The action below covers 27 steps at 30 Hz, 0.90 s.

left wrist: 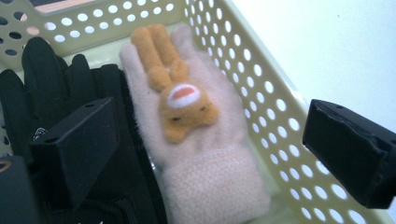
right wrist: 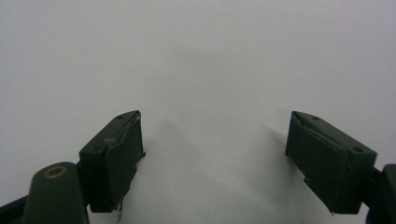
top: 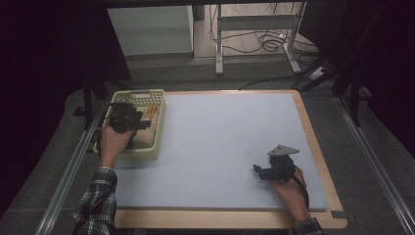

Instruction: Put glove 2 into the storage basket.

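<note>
Pink glove [left wrist: 205,154] lies in yellow basket [left wrist: 261,93], directly under left gripper [left wrist: 210,154]; we read long axis running cuff-near, fingertips-far along gripper's line of sight. Black glove [left wrist: 56,93] beside it, touching. Left gripper jaws wide apart, holding nothing, straddling cuff. Right gripper [top: 266,171] open, empty, over bare tabletop [top: 220,142], well apart from basket. We judge left gripper nearer for pick.
</note>
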### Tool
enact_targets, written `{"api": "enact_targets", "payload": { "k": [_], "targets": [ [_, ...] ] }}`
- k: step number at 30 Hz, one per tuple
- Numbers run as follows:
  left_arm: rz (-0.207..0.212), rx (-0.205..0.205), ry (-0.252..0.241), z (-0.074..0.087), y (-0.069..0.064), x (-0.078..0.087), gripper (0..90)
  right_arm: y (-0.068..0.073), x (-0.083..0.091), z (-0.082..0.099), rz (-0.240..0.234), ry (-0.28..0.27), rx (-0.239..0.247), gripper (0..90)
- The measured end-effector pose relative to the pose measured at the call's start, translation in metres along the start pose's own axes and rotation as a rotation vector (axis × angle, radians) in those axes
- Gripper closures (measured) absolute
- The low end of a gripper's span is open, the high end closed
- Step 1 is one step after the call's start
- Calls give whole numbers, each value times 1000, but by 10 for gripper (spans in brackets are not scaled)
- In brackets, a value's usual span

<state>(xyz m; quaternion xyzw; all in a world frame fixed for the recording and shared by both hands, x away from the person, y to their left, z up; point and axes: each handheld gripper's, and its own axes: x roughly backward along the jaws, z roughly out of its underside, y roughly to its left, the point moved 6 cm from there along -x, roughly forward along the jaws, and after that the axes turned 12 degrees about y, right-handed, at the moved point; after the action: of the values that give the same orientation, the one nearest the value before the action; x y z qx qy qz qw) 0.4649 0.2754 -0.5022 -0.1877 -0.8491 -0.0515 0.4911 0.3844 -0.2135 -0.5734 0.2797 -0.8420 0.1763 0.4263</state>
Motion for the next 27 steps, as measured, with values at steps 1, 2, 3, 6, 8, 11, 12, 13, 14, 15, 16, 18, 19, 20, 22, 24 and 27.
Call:
{"api": "enact_targets", "payload": {
  "k": [1,2,3,6,8,11,12,13,14,15,16,18,19,20,22,24,27],
  "targets": [
    [2,-4,-6,0,-1,1,33,0,0,0,0,0,0,184],
    [6,-7,-11,1,-3,2,32,0,0,0,1,0,0,183],
    [8,-12,-14,1,-3,3,29,0,0,0,1,0,0,184],
    [11,-22,-26,2,-6,6,24,0,0,0,1,0,1,183],
    [15,-28,-31,3,-8,8,23,0,0,0,1,2,1,183],
    [19,-36,-40,4,-12,10,22,0,0,0,3,1,4,183],
    [22,-41,-43,4,-14,11,22,0,0,0,3,2,4,183],
    [22,-46,-42,5,-15,12,21,0,0,0,4,1,5,183],
    [18,-50,-44,5,-17,13,20,0,0,0,4,1,4,183],
    [18,-54,-46,5,-18,14,20,0,0,0,5,1,6,182],
    [19,-58,-49,5,-20,15,20,0,0,0,4,1,3,182],
    [31,-69,-57,5,-24,18,20,0,0,0,4,1,4,182],
    [33,-74,-59,6,-25,19,20,0,0,0,4,1,5,182],
    [36,-82,-61,6,-28,20,20,0,0,0,5,1,6,182],
    [36,-93,-64,7,-31,21,20,0,0,0,5,2,6,182],
    [37,-104,-63,7,-35,23,19,0,0,0,6,2,6,182],
    [44,-118,-68,8,-40,24,18,0,0,0,6,2,6,182]
  ]
}}
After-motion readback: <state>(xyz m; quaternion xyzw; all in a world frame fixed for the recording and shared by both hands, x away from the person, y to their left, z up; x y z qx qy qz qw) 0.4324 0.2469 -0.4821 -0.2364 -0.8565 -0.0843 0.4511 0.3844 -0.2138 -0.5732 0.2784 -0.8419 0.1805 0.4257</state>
